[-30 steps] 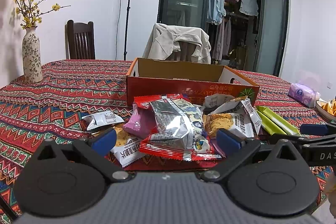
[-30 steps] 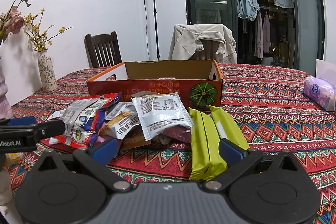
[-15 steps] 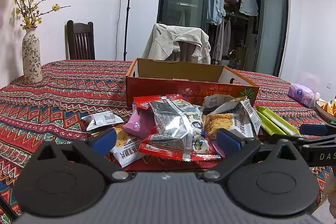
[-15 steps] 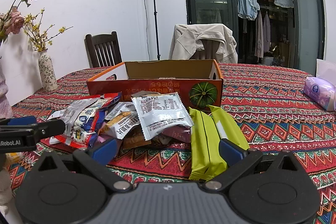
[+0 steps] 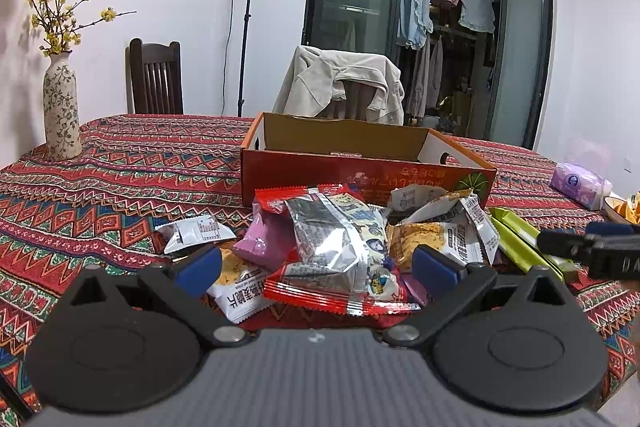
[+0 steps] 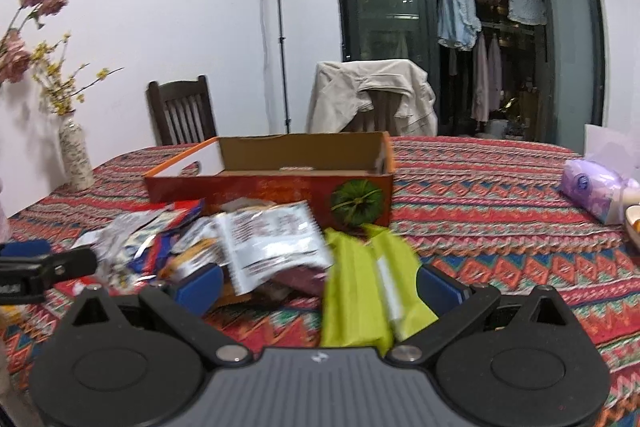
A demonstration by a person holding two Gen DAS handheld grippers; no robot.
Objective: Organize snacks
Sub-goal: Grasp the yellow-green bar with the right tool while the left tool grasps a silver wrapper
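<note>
On the patterned tabletop (image 5: 120, 171), both my jaws stood wide and empty; my right gripper (image 6: 318, 285) should straddle one green packet (image 6: 352, 291) squarely before lifting it boxward (image 6: 268, 183).

blurred: green packets (image 6: 360, 291), snack pile (image 6: 224, 247) | cut off: bowl (image 5: 624, 205), right edge

Both the left gripper (image 5: 316, 269) and the right gripper (image 6: 320, 285) were held low and level, side by side, jaws spread wide, gripping nothing.
</note>
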